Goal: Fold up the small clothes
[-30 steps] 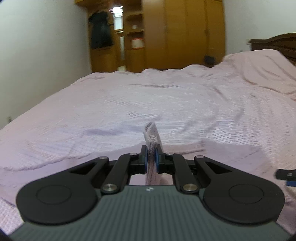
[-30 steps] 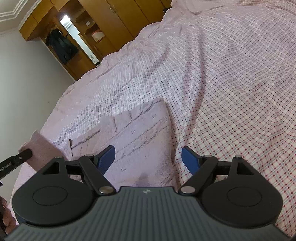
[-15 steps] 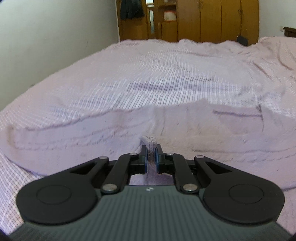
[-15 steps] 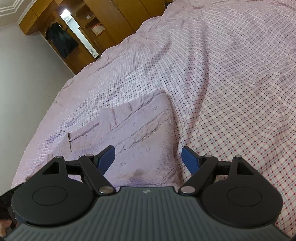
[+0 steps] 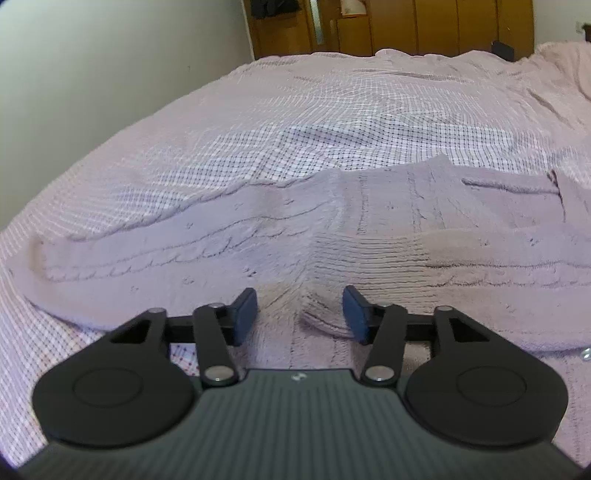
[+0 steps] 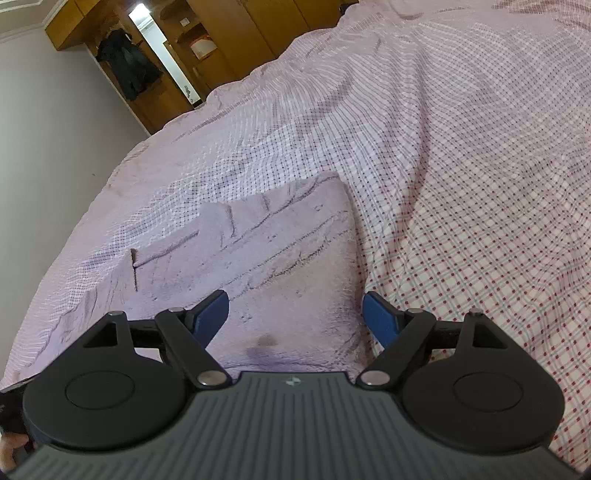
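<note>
A lilac cable-knit sweater (image 5: 369, 236) is laid flat on a checked bedspread (image 5: 332, 110), spread directly ahead of and beneath the left gripper (image 5: 300, 314). The left gripper's jaws are opening; a ribbed cuff (image 5: 325, 306) lies between the blue pads (image 5: 245, 314), but it is not pressed by them. The right gripper (image 6: 295, 317) is held released, jaws wide, above the folded sweater (image 6: 266, 266), whose right edge is seen just inside the right pad. A wooden wardrobe (image 5: 424, 26) stands far ahead.
</note>
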